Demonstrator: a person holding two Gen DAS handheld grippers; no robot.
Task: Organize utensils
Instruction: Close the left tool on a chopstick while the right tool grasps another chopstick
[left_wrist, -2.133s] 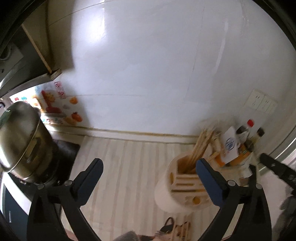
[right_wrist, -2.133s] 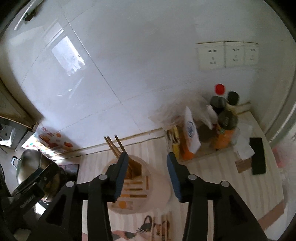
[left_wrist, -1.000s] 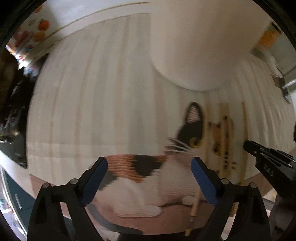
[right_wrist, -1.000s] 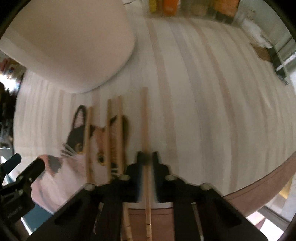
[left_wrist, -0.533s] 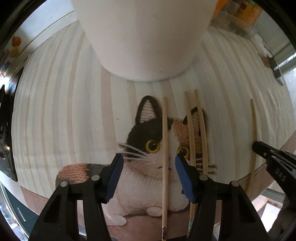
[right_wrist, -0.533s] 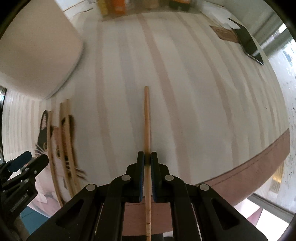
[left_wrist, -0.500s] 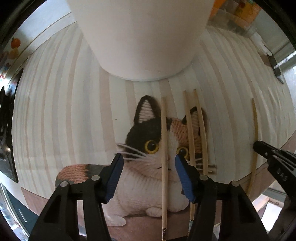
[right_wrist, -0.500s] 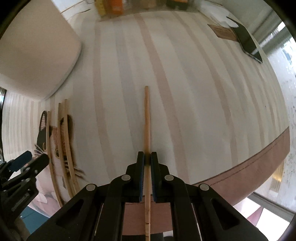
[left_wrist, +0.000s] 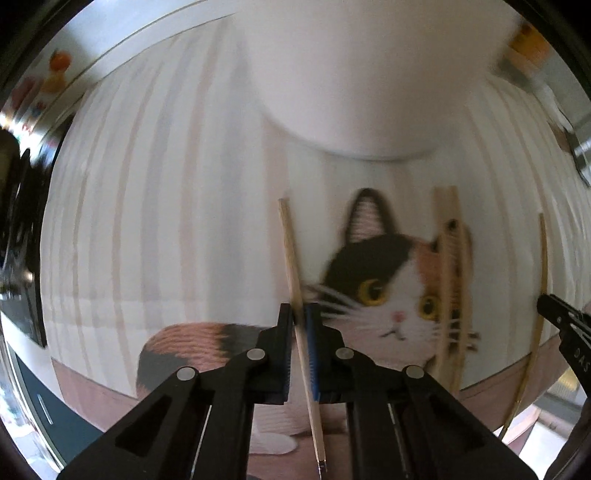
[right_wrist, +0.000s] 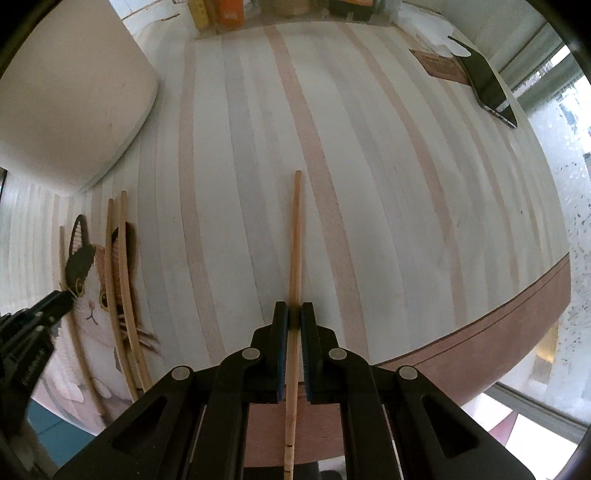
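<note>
Each gripper pinches one chopstick along its length, ready for lifting: the left gripper clamps a chopstick; the right gripper clamps another. The white holder waits at twelve o'clock; two chopsticks lie at three o'clock.

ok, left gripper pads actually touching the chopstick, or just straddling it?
Touching. In the left wrist view the left gripper has its jaws closed against the chopstick, which runs between the pads with no gap on either side.
</note>
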